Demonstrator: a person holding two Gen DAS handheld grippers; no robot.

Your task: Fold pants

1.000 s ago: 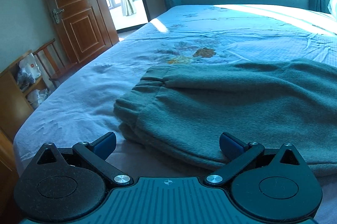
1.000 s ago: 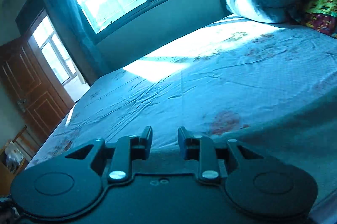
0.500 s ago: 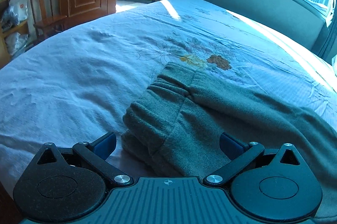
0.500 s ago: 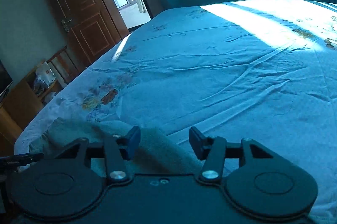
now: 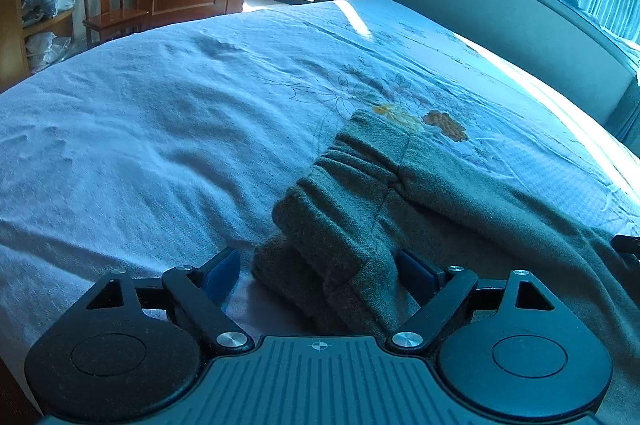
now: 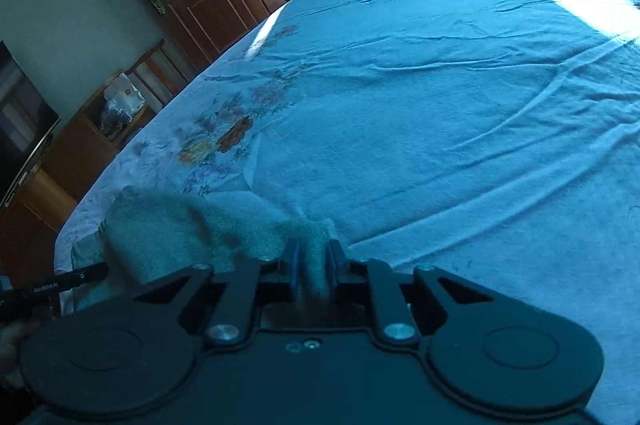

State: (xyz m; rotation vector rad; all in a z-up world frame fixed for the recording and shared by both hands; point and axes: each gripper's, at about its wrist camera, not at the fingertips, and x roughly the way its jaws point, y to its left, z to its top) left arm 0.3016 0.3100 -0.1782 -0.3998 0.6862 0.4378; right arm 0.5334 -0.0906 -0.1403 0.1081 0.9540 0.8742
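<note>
Both ends of the pants, ready for the next fold

My right gripper (image 6: 311, 267) has just clamped onto a fold of the green pants (image 5: 420, 209), which lie along the near edge of the bed (image 5: 168, 129). My left gripper (image 5: 320, 271) has been closing around the bunched waistband, its pads not yet pressing. I should bite through every layer, then lift both ends together, keeping them level.

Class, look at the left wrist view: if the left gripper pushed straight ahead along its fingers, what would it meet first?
Most likely the pants: the left gripper already straddles their folded waistband end, which lies between its open fingers. Past them lies only the bedsheet, though depth is hard to judge.
</note>
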